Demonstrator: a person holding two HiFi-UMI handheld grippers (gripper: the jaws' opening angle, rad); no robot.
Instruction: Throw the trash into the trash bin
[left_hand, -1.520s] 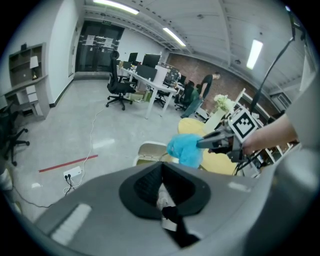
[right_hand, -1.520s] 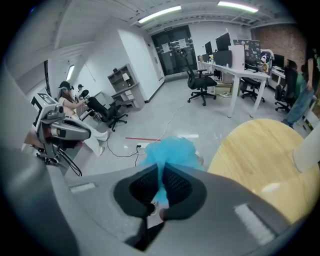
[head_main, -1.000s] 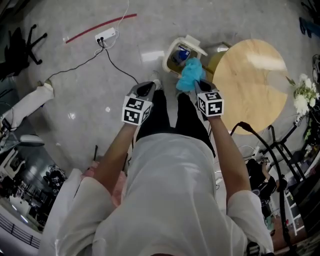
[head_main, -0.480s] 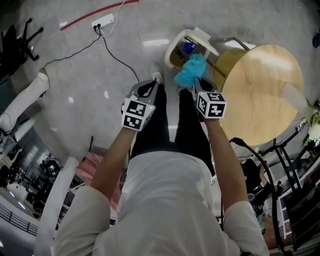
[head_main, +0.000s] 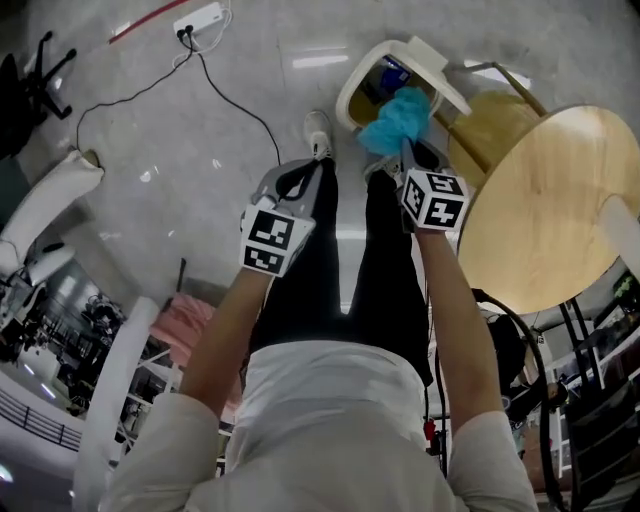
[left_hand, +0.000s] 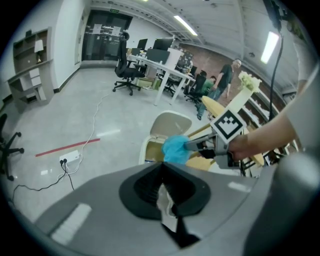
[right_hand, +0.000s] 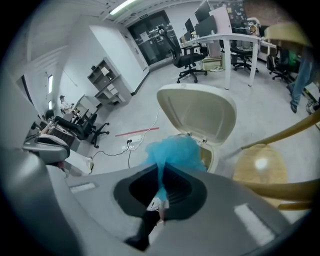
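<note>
While right gripper pinches blue wad above bin, upper centre, left gripper clenched empty: off-centre release may hit rim.

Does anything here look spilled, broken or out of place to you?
Nothing stands out. The trash bin stands upright with its lid open, and the right gripper holds the blue wad right by the opening. Only a power strip and its cable lie loose on the floor.
</note>
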